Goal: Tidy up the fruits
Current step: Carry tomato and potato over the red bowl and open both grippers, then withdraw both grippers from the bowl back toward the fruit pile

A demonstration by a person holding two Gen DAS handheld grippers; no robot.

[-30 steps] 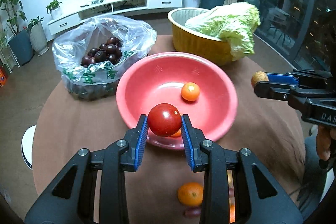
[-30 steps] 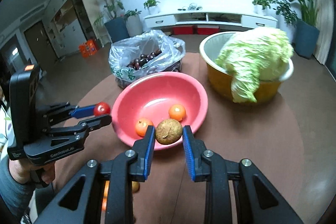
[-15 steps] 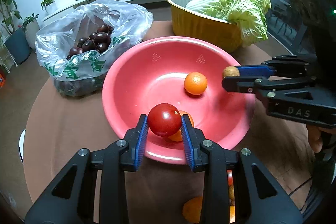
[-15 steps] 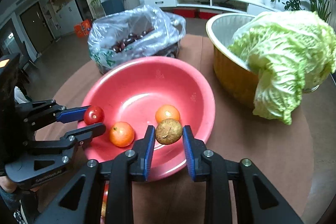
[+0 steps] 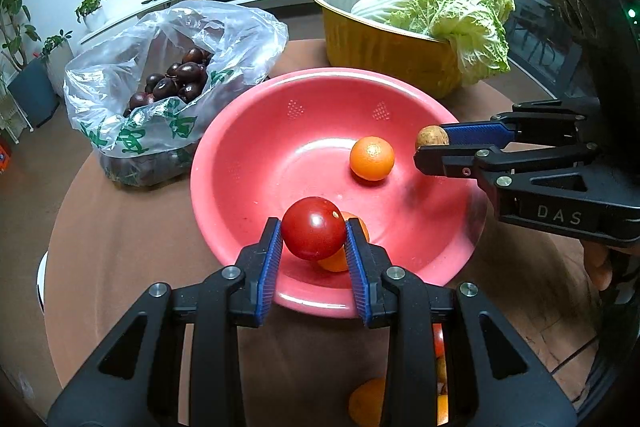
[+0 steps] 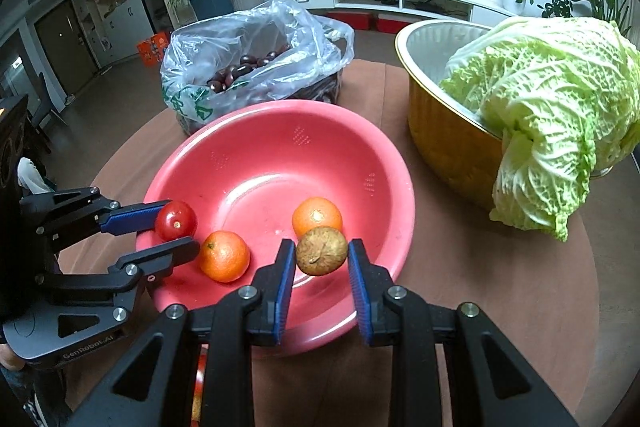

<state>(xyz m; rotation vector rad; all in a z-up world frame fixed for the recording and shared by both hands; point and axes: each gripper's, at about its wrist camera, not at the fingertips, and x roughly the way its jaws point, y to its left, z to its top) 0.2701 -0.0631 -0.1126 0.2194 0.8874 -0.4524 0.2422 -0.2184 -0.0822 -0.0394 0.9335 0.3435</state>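
Note:
My left gripper (image 5: 313, 241) is shut on a red tomato (image 5: 313, 228), held over the near rim of a red bowl (image 5: 280, 131). My right gripper (image 6: 321, 263) is shut on a small brown round fruit (image 6: 321, 251), over the bowl's near right side. Two oranges lie in the bowl: one (image 5: 371, 158) towards the right, the other (image 6: 224, 255) near the front, half hidden behind the tomato in the left wrist view. Each gripper shows in the other's view: the right gripper (image 5: 434, 151) with the brown fruit (image 5: 431, 137), the left gripper (image 6: 176, 233) with the tomato (image 6: 175, 221).
A clear plastic bag (image 5: 176, 67) of dark fruits lies behind the bowl on the left. A yellow basin (image 5: 384, 47) holding a napa cabbage (image 5: 452, 7) stands at the back right. More oranges (image 5: 366, 401) lie on the brown round table (image 5: 120, 227) below my left gripper.
Both grippers moved forward and down over the red bowl with their fruits still held. The right gripper came in from the table's right side to above the bowl.

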